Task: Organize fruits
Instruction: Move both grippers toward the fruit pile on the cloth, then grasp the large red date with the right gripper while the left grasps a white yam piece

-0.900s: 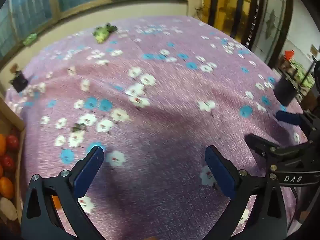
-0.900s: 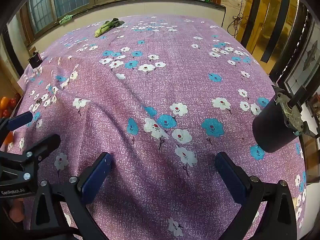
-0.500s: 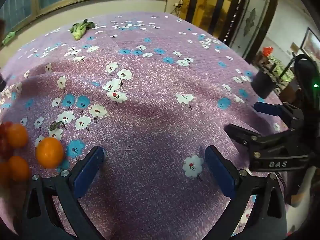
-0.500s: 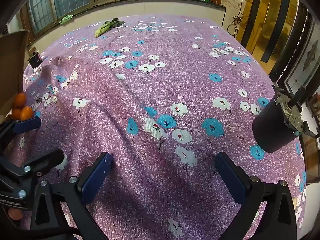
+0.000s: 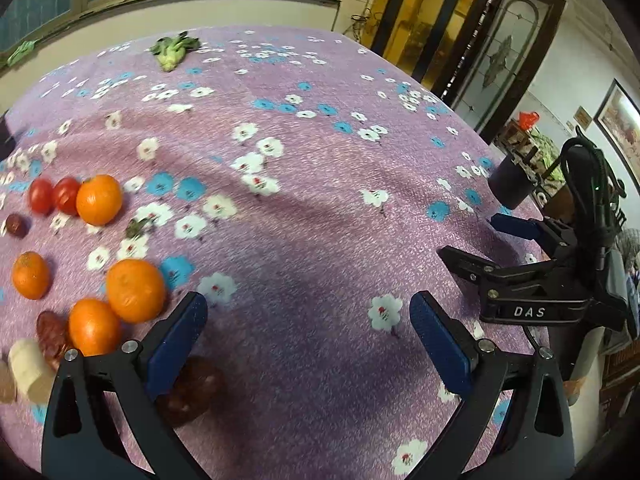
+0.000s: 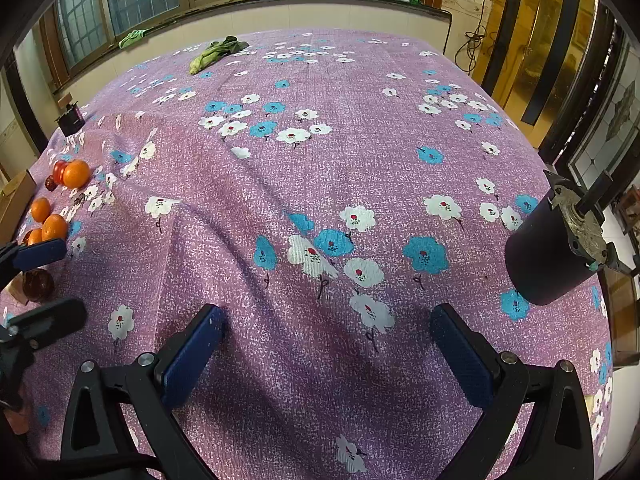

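Several oranges lie scattered on the purple flowered cloth at the left of the left wrist view, with two red tomatoes behind them and a dark red fruit under the left finger. My left gripper hangs open over bare cloth, right of the fruit, nothing between its pads. In the right wrist view the same oranges lie far left. My right gripper is open above empty cloth.
A green leafy vegetable lies at the far end of the table. A black cylinder stands near the right edge. A small dark box sits at the far left. A cardboard box edge shows at left.
The fruit that sat in the cardboard box now lies spilled on the cloth at the left. The left wrist view has swung, and the right gripper's view is unchanged.
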`<state>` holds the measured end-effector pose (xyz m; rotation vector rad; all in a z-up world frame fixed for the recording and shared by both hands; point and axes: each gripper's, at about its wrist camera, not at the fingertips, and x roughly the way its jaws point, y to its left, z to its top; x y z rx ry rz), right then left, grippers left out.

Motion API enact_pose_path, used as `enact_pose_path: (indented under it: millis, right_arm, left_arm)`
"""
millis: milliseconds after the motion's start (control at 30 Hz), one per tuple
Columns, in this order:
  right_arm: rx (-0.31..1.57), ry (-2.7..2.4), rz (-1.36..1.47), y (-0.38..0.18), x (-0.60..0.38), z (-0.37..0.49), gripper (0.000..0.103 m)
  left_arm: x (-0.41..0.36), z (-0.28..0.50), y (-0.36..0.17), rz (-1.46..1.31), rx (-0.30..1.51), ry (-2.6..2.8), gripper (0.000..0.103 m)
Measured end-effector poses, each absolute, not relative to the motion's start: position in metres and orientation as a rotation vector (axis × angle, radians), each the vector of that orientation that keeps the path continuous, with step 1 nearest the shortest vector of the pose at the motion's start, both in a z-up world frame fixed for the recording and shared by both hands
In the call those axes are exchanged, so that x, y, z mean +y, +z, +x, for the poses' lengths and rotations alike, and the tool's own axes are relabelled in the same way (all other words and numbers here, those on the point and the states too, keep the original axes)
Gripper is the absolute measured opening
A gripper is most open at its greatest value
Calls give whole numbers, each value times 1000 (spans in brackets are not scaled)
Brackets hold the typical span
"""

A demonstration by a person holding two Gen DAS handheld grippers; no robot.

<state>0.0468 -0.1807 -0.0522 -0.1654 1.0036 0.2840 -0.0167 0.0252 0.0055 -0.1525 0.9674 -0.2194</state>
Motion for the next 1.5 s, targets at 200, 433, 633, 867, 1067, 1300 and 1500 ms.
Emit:
enact_pose_path:
  millis: [200,433,633,867,1067,1300,1500]
  right_arm:
    - [1004,284,-166,-52,-181,47,103]
    - [1004,279,-163,-52,-180,47,103]
    - [979,426,18,-33,-177,28,103]
    - [915,629,-69,1,-129,-3,103]
    - [650,742,-174,51,-107,-49,103]
    - [729,796,-431,33,-61,-61,103]
    - [750,873,-508,28,-52,-69,103]
  left_arm:
    - [32,-34,16,-157,949,-130,101]
    - [38,-68,43,-44,869,84,102]
    - [59,-98,56,-47,822,210,102]
    - [79,-118,58,-52,819,281,102]
    - [91,-130,62,-60,814,306,102]
    - [100,-147,66,-37,815,285,102]
    - [110,-162,66,-15,813,285,102]
